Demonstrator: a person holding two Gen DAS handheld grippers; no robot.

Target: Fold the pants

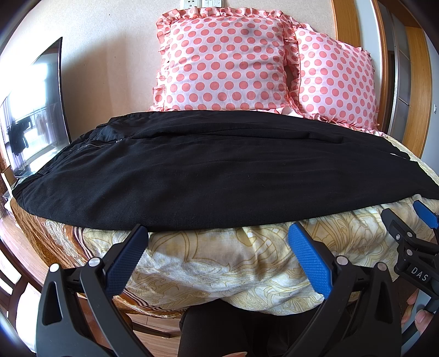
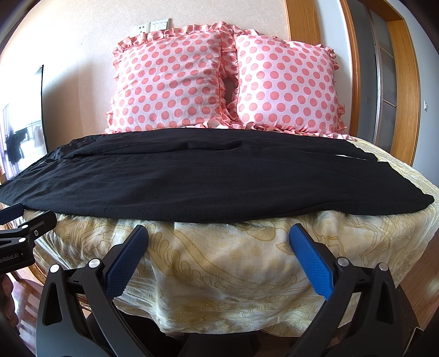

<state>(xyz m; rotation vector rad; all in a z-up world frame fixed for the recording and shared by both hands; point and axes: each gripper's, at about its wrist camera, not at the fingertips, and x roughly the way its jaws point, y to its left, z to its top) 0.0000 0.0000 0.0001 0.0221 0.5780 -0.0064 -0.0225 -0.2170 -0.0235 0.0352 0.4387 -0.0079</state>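
A pair of black soft cloth pants (image 1: 192, 175) lies flat across the middle of the frame, spread from left to right on a bed with a pale yellow patterned cover (image 1: 219, 263). The waist end with a small zip is at the left in the left wrist view, and the leg ends reach toward the right side. The near edge of the pants runs along the front edge of the bed.

Behind the pants, in the upper middle of the frame, two pink pillows with red dots and frilly edges (image 2: 170, 82) lean side by side against the cream wall. White wall switches (image 2: 153, 26) sit just above them. A dark flat screen (image 1: 35, 109) stands at the left of the frame, and a wooden door frame (image 2: 354, 68) is at the right.

The left hand-held gripper (image 1: 219, 239) is at the bottom of the frame, just in front of the pants' near edge, with its blue pads spread wide and nothing between them. The right hand-held gripper (image 2: 219, 239) hangs the same way, wide apart and holding nothing, near the front of the bed cover. Nothing lies on top of the pants.
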